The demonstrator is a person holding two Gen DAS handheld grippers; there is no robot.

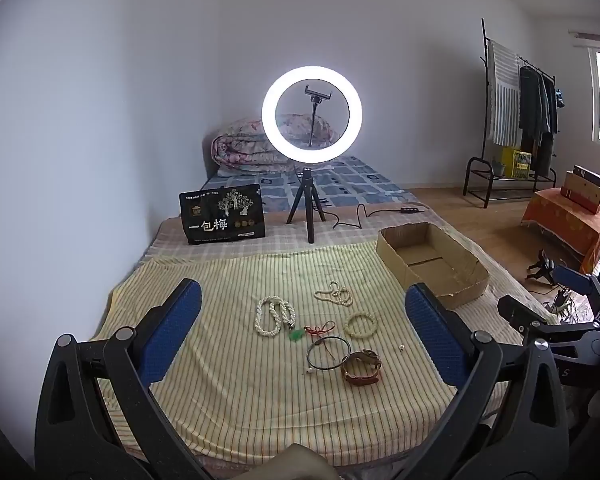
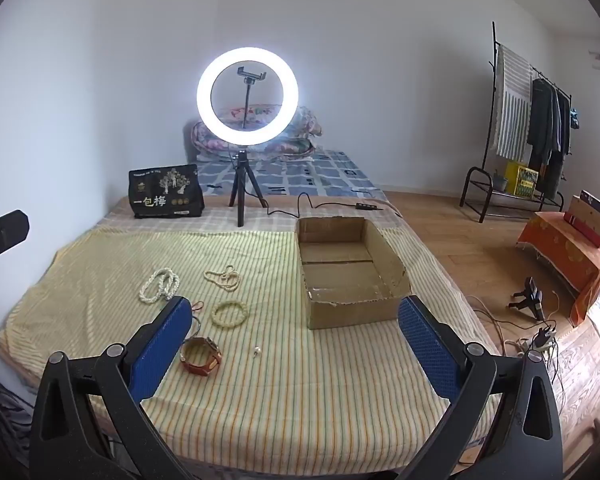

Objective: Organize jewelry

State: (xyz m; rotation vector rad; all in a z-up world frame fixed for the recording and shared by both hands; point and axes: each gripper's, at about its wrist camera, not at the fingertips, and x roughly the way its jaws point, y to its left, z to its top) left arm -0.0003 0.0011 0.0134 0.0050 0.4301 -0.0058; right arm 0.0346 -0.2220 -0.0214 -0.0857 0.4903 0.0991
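Note:
Jewelry lies loose on a yellow striped cloth (image 1: 228, 392): a thick white bead necklace (image 1: 273, 314), a thin pearl necklace (image 1: 334, 294), a pale bead bracelet (image 1: 361, 324), a red cord with a green pendant (image 1: 314, 331), a black ring cord (image 1: 327, 353) and a brown leather watch (image 1: 361, 367). An empty cardboard box (image 1: 432, 262) sits to their right. My left gripper (image 1: 306, 340) hangs open above the pieces and touches none. My right gripper (image 2: 296, 340) is open too, with the watch (image 2: 201, 356) by its left finger and the box (image 2: 348, 276) ahead.
A lit ring light on a tripod (image 1: 311, 120) and a black snack bag (image 1: 223, 213) stand behind the cloth, with a cable (image 1: 364, 216) trailing right. A small white bead (image 2: 256, 350) lies alone. Right of the bed are wooden floor, a clothes rack (image 1: 516, 120) and cables.

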